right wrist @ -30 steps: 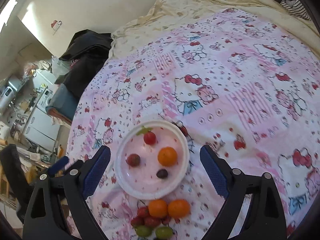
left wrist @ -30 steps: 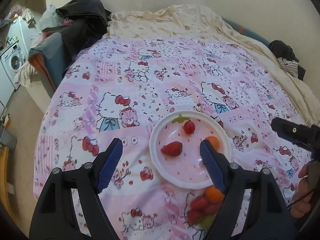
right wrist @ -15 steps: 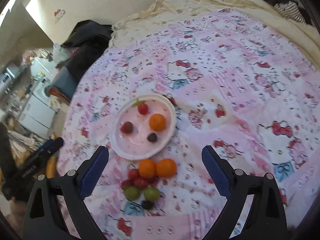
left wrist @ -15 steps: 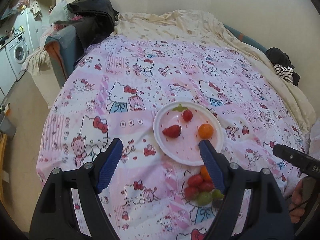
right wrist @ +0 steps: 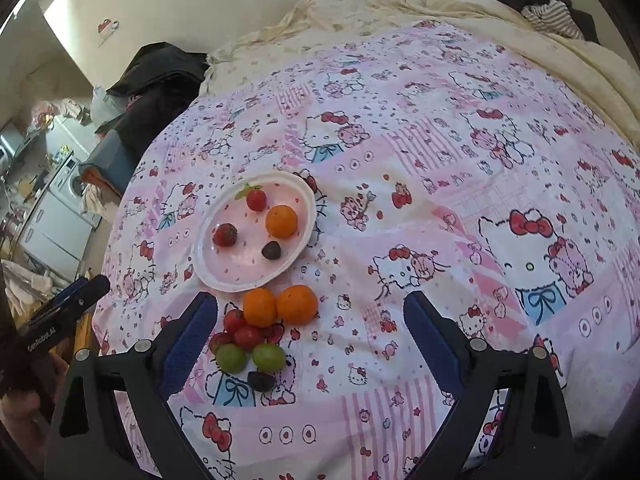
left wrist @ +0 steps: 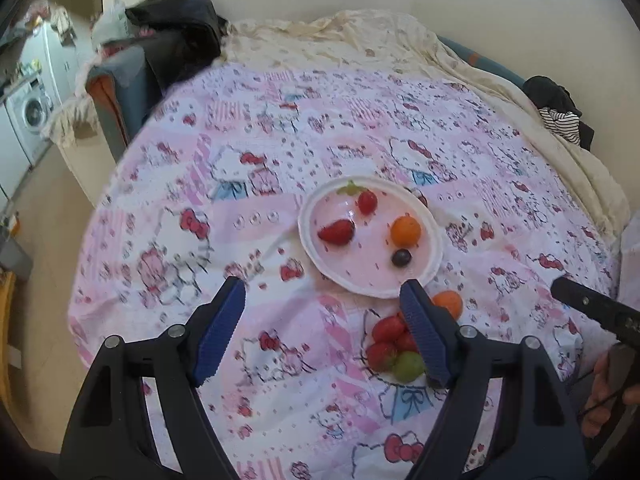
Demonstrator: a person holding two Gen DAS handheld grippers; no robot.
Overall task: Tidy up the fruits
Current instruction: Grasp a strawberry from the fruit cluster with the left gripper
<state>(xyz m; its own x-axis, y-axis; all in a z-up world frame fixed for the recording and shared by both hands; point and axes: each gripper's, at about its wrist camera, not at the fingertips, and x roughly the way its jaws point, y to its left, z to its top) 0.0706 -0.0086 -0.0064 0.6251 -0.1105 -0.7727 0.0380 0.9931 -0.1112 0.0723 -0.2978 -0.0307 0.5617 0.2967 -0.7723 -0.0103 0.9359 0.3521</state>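
A white plate [right wrist: 210, 260] [left wrist: 306, 236] lies on the pink cartoon bedspread. On it are a strawberry [right wrist: 225, 234] [left wrist: 337, 232], a cherry tomato [right wrist: 256, 199] [left wrist: 367, 202], an orange [right wrist: 281, 221] [left wrist: 405, 231] and a dark grape [right wrist: 271, 250] [left wrist: 401, 257]. Just in front of the plate is a loose pile: two oranges [right wrist: 280, 306], red tomatoes [right wrist: 240, 330] [left wrist: 386, 338], green grapes [right wrist: 250, 357] [left wrist: 408, 366], a dark grape [right wrist: 261, 380]. My left gripper [left wrist: 322, 332] hovers open, empty, left of the pile. My right gripper [right wrist: 310, 340] is open and empty, just right of the pile.
A cream blanket [left wrist: 340, 40] is bunched at the far end of the bed, with dark clothes [left wrist: 176, 12] at the back left and striped clothing [left wrist: 560, 124] at the right. The bed's left edge drops to the floor near a washing machine [left wrist: 32, 116].
Both grippers have drawn back from the plate towards the near edge of the bed. The plate looks smaller and the loose fruit pile has come fully into view. Jaws unchanged.
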